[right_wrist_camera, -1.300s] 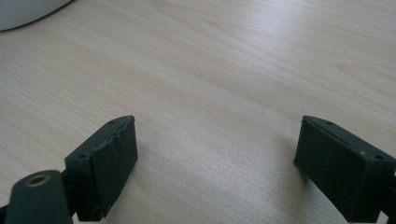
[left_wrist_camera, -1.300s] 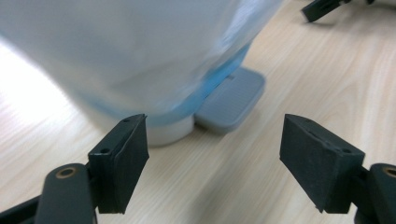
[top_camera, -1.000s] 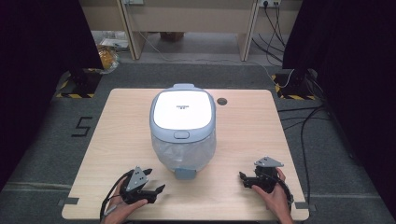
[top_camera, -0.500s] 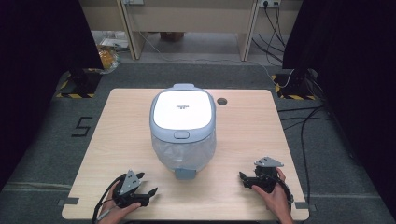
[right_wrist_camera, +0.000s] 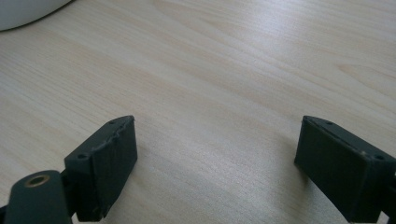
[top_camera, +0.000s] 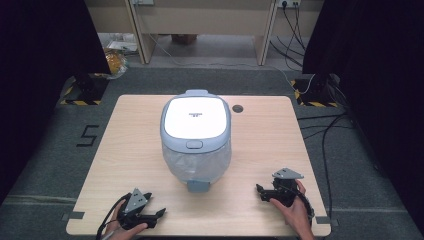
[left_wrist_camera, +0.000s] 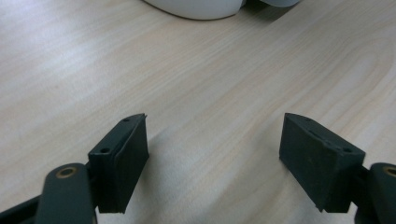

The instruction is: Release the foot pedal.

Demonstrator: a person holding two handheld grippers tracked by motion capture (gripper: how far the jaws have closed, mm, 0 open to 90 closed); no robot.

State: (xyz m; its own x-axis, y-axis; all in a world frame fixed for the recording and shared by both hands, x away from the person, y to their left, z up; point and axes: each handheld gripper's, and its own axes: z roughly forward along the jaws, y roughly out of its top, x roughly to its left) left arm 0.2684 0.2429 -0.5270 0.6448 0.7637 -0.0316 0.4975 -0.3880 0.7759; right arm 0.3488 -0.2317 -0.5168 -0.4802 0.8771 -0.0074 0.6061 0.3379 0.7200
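Observation:
A white and pale grey rice cooker [top_camera: 196, 137] with its lid shut stands in the middle of the wooden table [top_camera: 130, 150]. My left gripper [top_camera: 159, 214] rests near the front left edge of the table, open, pointing right toward the cooker's base. In the left gripper view its jaws stand wide apart over bare wood [left_wrist_camera: 215, 154], and the cooker's base [left_wrist_camera: 196, 7] shows at the top. My right gripper [top_camera: 260, 191] lies near the front right, open and empty, pointing left. The right gripper view shows the gripper [right_wrist_camera: 215, 163] over bare wood, with the cooker's edge [right_wrist_camera: 23, 11] at top left.
A round cable hole [top_camera: 237, 108] sits in the table behind the cooker on the right. Cables [top_camera: 325, 135] run over the grey floor at the right. Bare wood lies on both sides of the cooker.
My left gripper has drawn back toward the front edge of the table and a little left. The right gripper and the cooker have stayed put.

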